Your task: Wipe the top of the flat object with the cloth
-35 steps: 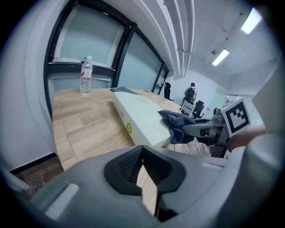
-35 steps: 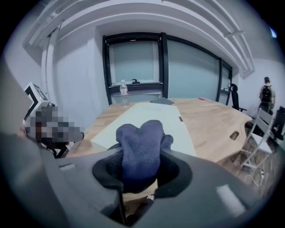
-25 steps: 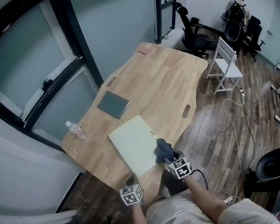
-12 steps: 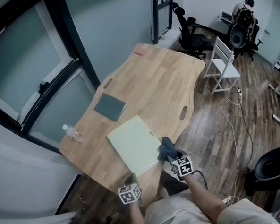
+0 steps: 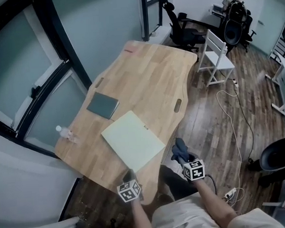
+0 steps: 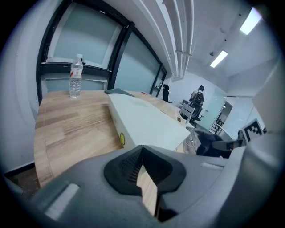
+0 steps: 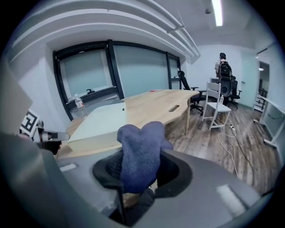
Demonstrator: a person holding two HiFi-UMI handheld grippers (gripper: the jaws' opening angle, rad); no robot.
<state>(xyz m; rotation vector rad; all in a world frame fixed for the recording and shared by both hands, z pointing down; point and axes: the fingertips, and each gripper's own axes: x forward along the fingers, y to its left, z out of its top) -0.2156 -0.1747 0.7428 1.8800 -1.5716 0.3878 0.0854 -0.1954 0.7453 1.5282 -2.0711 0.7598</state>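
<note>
The flat object [image 5: 132, 139] is a pale green closed slab lying near the front edge of the wooden table [image 5: 150, 77]; it also shows in the left gripper view [image 6: 147, 120] and the right gripper view [image 7: 100, 122]. My right gripper [image 5: 182, 158] is shut on a dark blue cloth [image 5: 180, 149], held off the table's edge to the right of the slab, over the floor. The cloth [image 7: 140, 151] bulges up between the jaws of the right gripper [image 7: 138, 171]. My left gripper [image 5: 130, 176] sits at the table's near edge, just short of the slab, shut with nothing in it [image 6: 141, 153].
A dark grey notebook [image 5: 103, 105] lies beyond the slab, and a water bottle [image 5: 66, 134] stands at the table's left edge. A white chair [image 5: 214, 51], office chairs [image 5: 178, 24], a floor cable [image 5: 229, 110] and a person at a far desk [image 5: 234, 4] are to the right.
My right gripper has carried the cloth off the slab's near right corner and out past the table edge. The left gripper has stayed at the near edge.
</note>
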